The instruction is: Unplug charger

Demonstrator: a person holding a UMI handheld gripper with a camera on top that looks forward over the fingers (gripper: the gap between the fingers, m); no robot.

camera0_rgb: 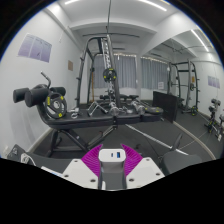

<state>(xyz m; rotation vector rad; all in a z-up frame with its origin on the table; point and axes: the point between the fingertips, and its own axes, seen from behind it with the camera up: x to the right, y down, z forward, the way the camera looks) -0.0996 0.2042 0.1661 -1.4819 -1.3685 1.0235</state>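
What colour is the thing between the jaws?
White: the charger, shown in the gripper view.

- A small white charger (117,156) is seen low and close, set between the two purple pads (100,160).
- A small blue mark is shown on its face.
- It is held upright, well in front of a black bench.
- Whether it is pressed by both pads cannot be told.
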